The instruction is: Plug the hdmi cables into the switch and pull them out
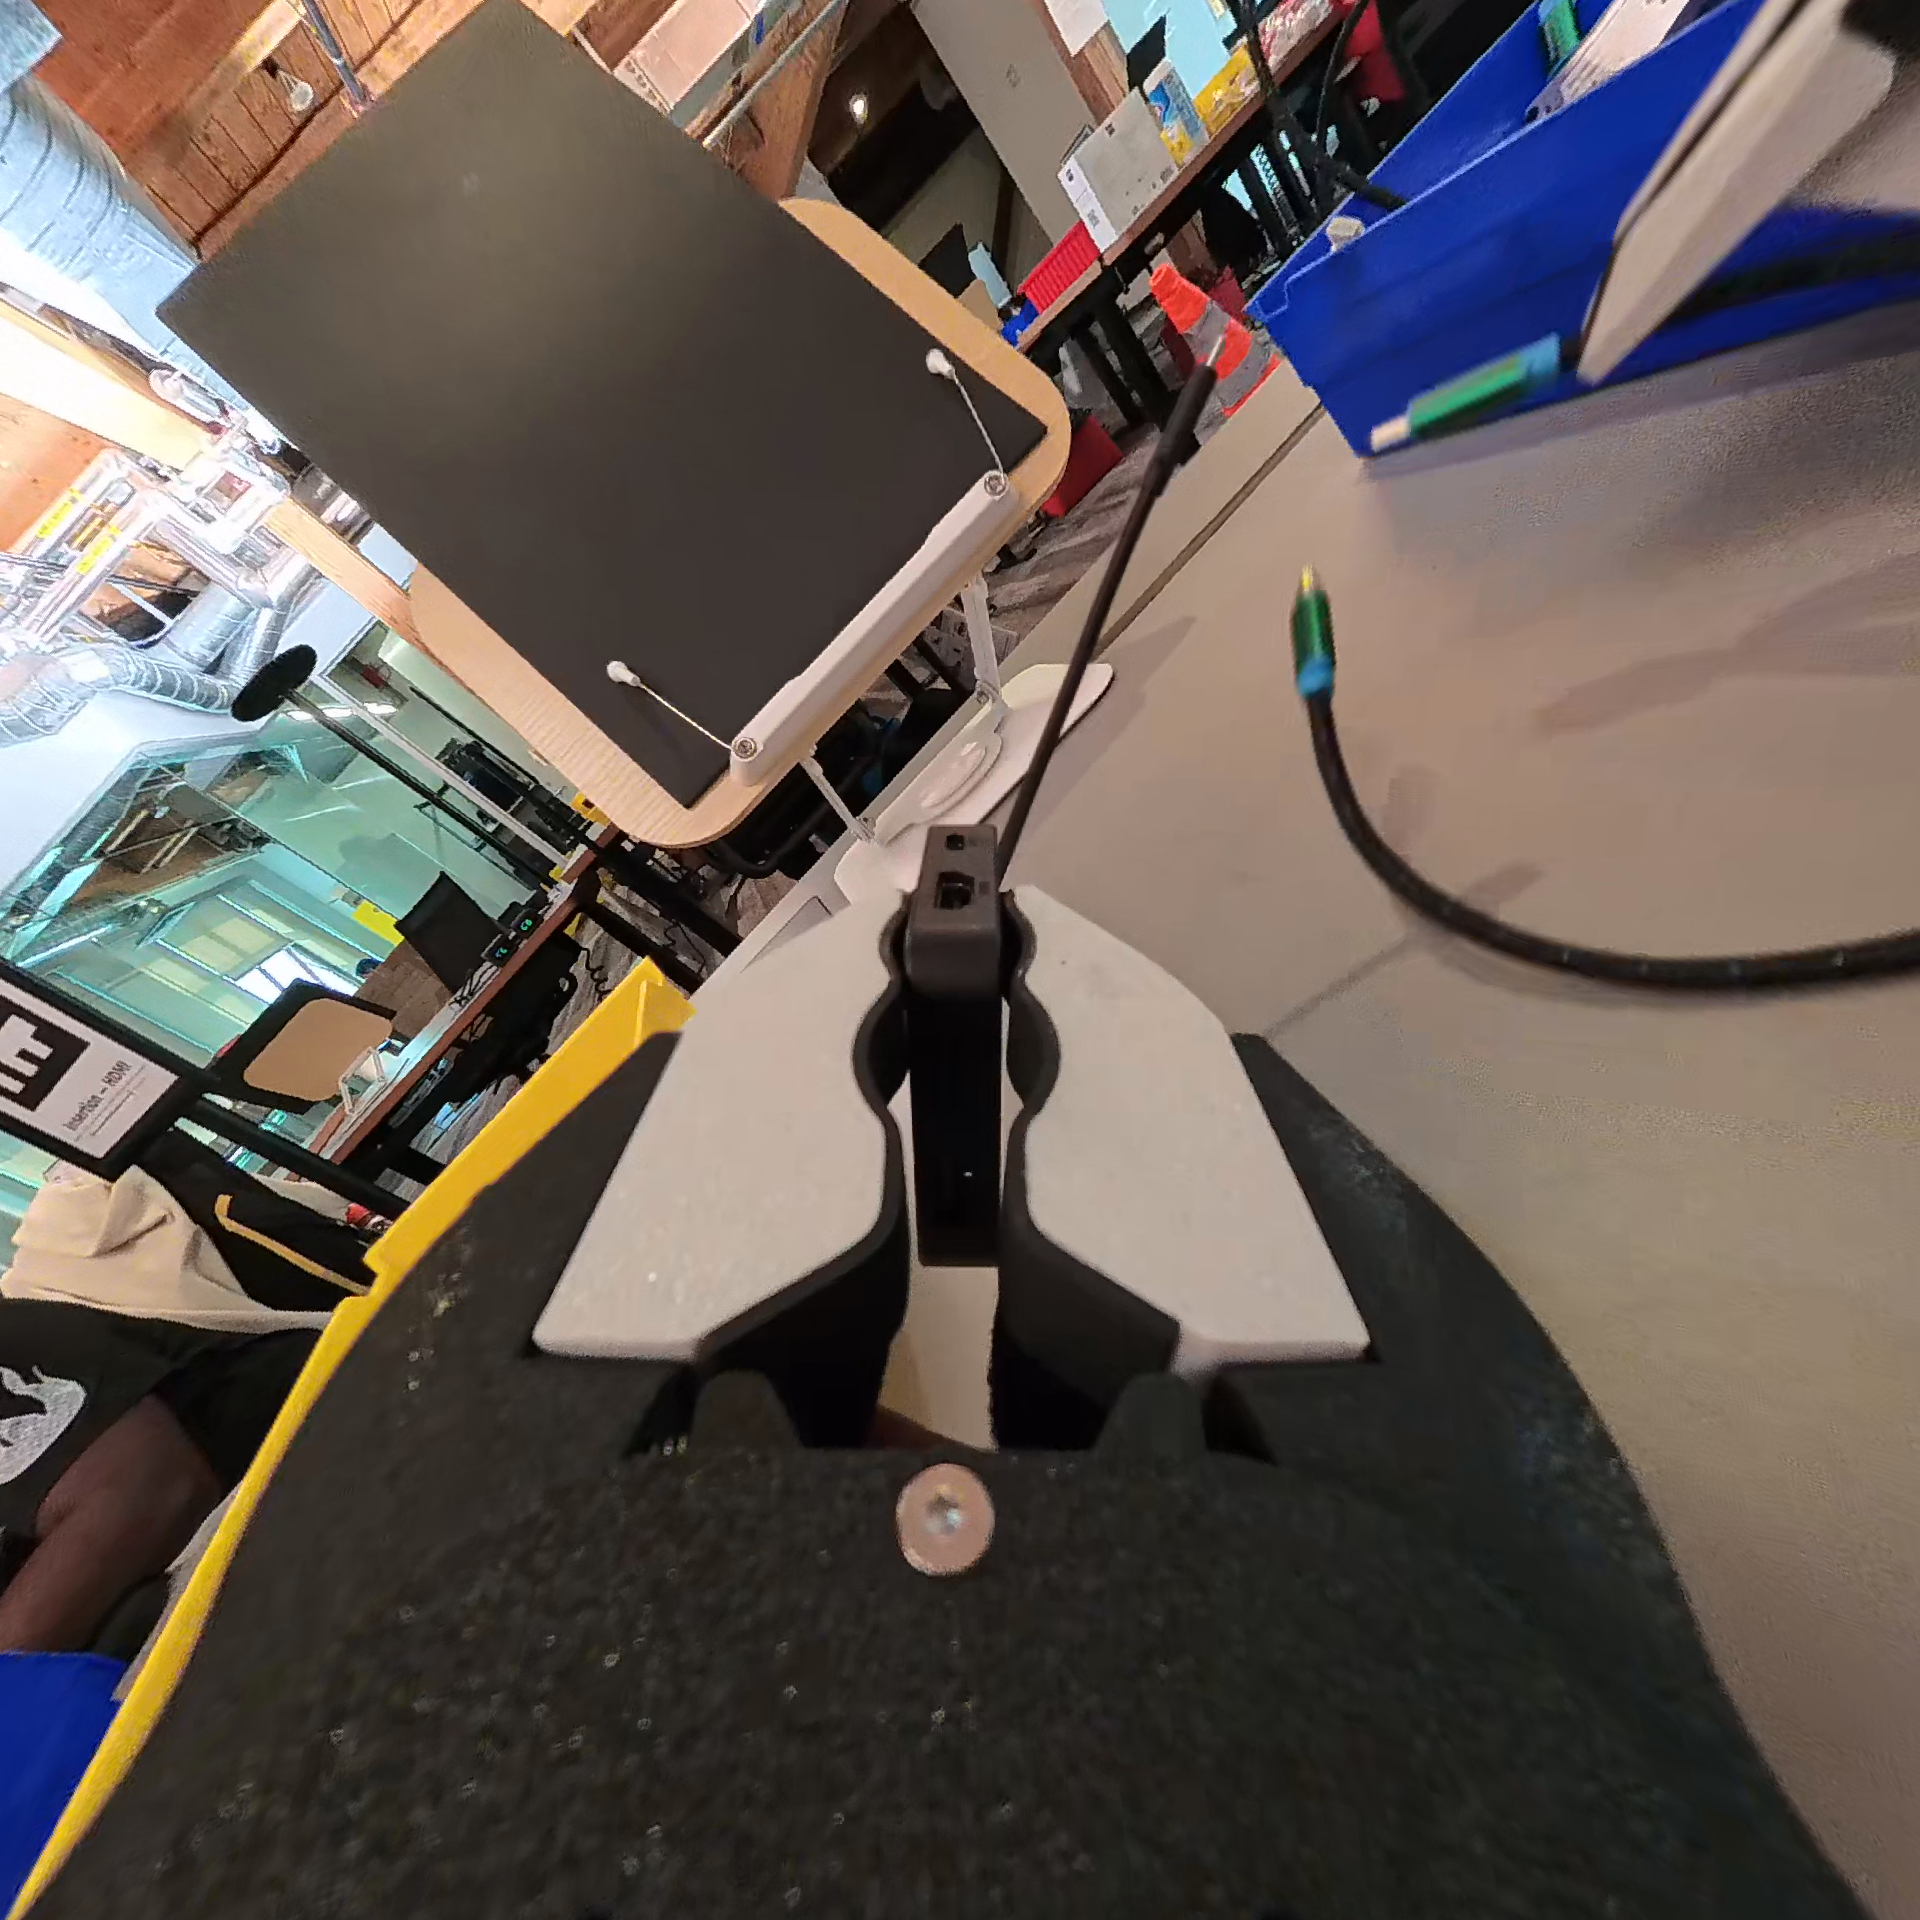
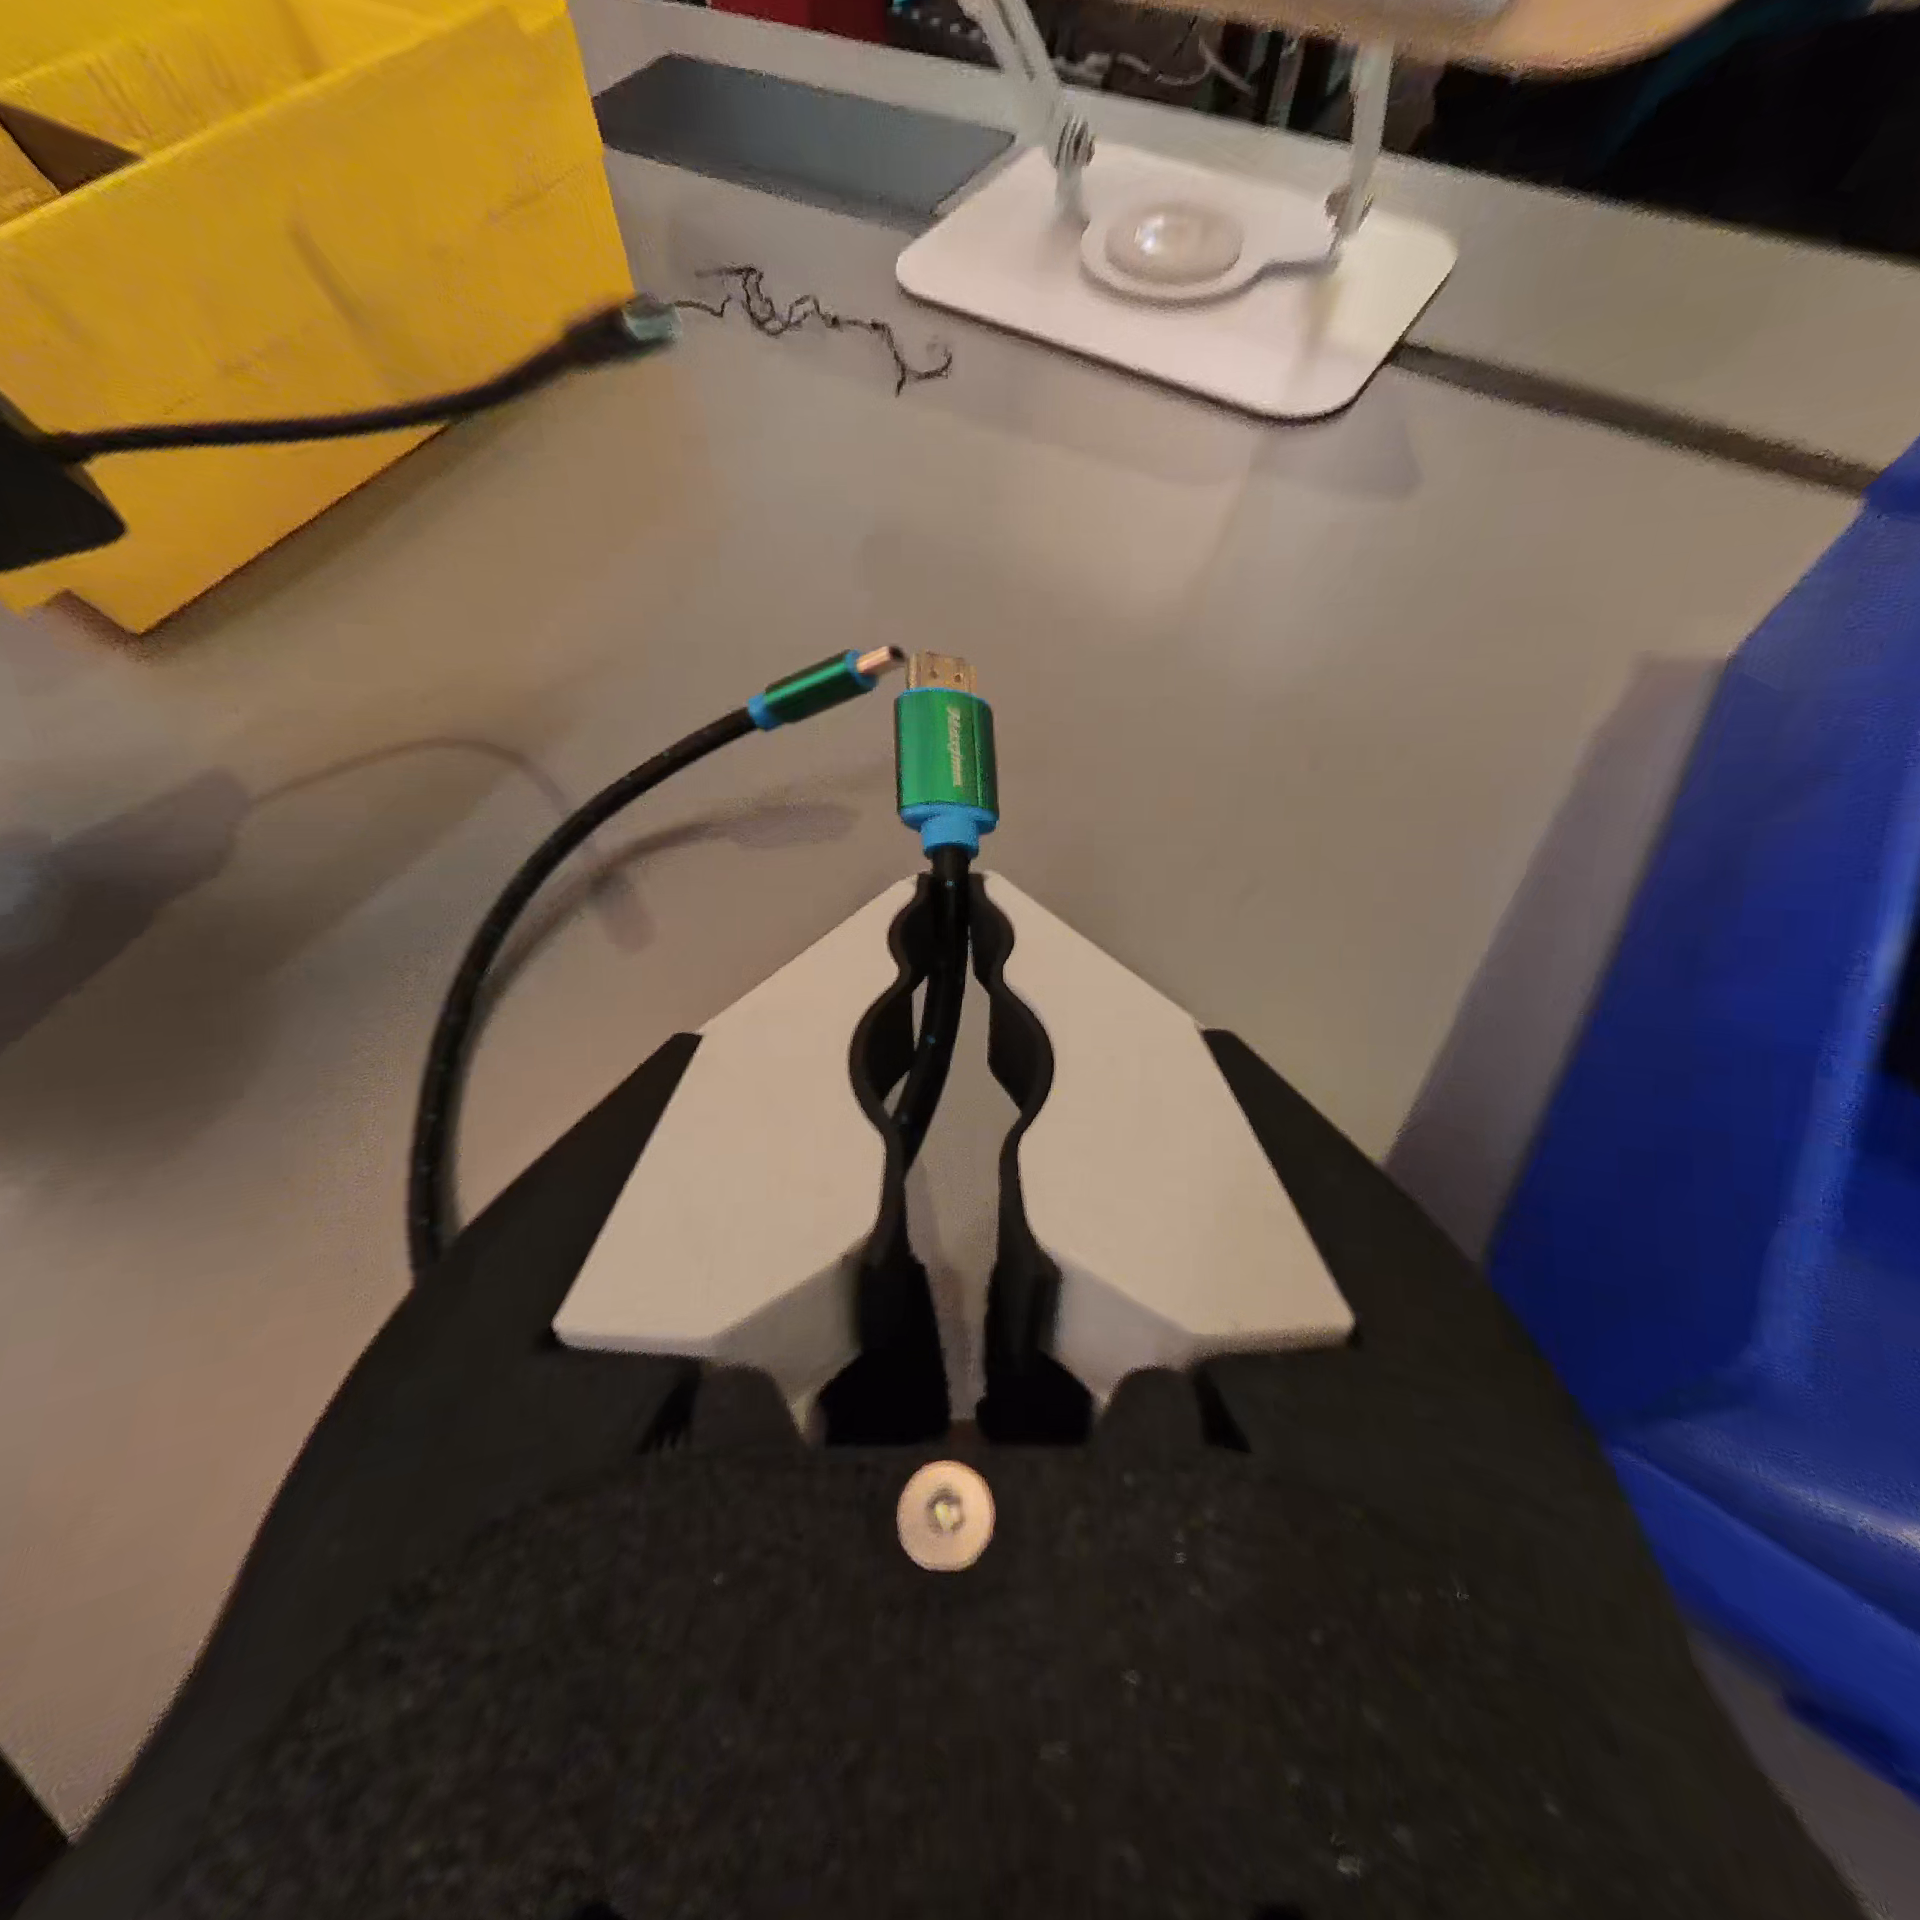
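Observation:
My left gripper (image 1: 951,914) is shut on the black HDMI switch (image 1: 951,1049), held edge-on between the fingers with a port facing me. A thin black lead (image 1: 1091,623) runs up from the switch. A green-and-blue plug (image 1: 1311,634) on a black braided cable (image 1: 1455,904) hangs apart to the right of the switch. My right gripper (image 2: 943,894) is shut on a black HDMI cable just below its green plug (image 2: 943,758), which points away from me above the grey table (image 2: 1247,644). The cable loops left to a smaller green plug (image 2: 821,691) beside the first.
A yellow bin (image 2: 260,260) stands at the far left, a blue bin (image 2: 1714,1039) at the right. A white stand base (image 2: 1174,281) sits at the back; its black board (image 1: 582,416) rises behind the switch. A person (image 1: 83,1403) is at the lower left. The grippers' ends are close to 20 cm from one another.

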{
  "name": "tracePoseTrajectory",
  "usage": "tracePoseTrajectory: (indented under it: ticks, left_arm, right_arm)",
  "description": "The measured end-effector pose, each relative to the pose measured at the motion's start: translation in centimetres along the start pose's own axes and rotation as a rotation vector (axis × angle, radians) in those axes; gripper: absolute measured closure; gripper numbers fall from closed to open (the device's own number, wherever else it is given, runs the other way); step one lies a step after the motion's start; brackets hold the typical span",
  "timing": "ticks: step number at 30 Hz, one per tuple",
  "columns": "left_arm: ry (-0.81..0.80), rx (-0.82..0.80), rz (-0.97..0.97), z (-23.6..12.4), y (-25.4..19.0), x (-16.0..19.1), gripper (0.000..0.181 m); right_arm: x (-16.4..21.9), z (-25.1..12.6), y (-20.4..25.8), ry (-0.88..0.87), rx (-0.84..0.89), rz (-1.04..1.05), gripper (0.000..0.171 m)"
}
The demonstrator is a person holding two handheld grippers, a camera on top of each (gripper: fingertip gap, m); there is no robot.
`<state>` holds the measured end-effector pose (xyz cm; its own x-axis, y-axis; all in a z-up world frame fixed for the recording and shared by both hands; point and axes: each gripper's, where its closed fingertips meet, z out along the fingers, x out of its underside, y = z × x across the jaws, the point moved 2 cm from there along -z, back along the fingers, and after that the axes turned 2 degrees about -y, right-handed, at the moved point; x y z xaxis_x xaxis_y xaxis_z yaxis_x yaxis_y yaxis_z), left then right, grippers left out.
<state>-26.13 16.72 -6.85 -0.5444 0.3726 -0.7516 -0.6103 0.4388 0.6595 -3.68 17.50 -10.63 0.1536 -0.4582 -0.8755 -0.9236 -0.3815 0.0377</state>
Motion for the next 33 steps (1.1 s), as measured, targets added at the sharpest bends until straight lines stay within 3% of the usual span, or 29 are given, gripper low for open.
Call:
tracePoseTrajectory:
  ticks: [9, 15, 20, 25, 27, 30, 33]
  left_arm:
    - [0.060, 0.143, 0.211, 1.0, -3.3, 2.0, 0.168]
    - [0.091, 0.236, 0.175, 1.8, -5.1, 2.7, 0.168]
    - [0.136, 0.216, 0.122, 2.5, -5.1, 3.0, 0.168]
    - [0.177, 0.164, 0.110, 2.7, -4.4, 3.1, 0.168]
    - [0.199, 0.135, 0.093, 2.8, -3.9, 3.2, 0.168]
    - [0.226, 0.097, 0.038, 2.8, -2.8, 3.5, 0.168]
    - [0.244, 0.075, -0.030, 2.7, -1.7, 4.1, 0.168]
  right_arm:
    - [-4.9, -5.1, -1.8, -0.092, 0.112, -0.134, 0.166]
    - [-6.8, -7.8, -2.6, -0.128, 0.172, -0.175, 0.166]
    - [-7.5, -9.2, -3.5, -0.164, 0.224, -0.188, 0.166]
    - [-8.9, -10.7, -3.1, -0.190, 0.433, -0.490, 0.166]
    - [-8.8, -10.1, -1.6, -0.162, 0.505, -0.700, 0.166]
    - [-6.2, -6.6, 2.3, -0.072, 0.433, -0.912, 0.165]
    - [-2.9, -3.4, 6.2, -0.005, 0.308, -0.997, 0.165]
